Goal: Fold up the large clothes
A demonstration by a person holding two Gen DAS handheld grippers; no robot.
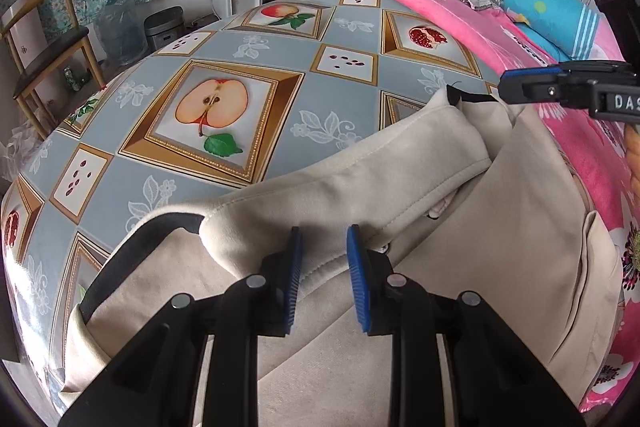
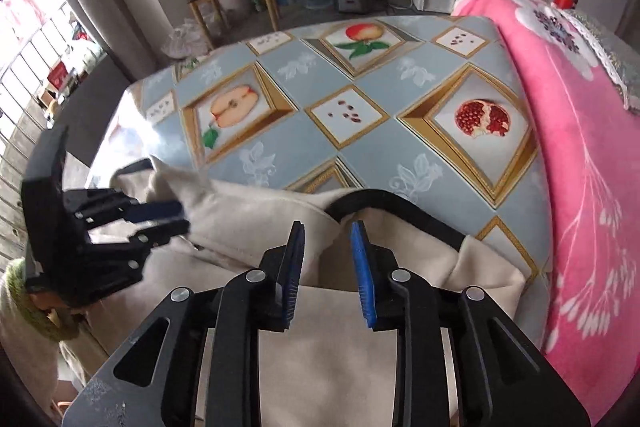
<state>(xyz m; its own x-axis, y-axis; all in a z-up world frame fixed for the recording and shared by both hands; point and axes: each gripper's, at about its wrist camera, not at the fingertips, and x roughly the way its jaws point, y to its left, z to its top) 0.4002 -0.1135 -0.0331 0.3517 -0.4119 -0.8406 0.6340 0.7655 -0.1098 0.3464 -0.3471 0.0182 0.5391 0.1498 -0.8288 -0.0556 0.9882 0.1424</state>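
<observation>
Left gripper (image 1: pixel 322 279), right gripper (image 2: pixel 326 277), jaws parted, nothing grasped, over the cream black-trimmed fabric garment (image 1: pixel 460 207) — pinch a seam, fold flat on the fruit-print counter (image 1: pixel 224 67).

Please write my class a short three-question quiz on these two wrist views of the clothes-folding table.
1. True or false: the beige coat hangs on a hanger.
2. What colour is the trim on the coat: A red, B black, C green?
3. Fill in: beside the fruit-print tablecloth lies a ____ blanket.
Key: 1 false; 2 B; 3 pink.
</observation>
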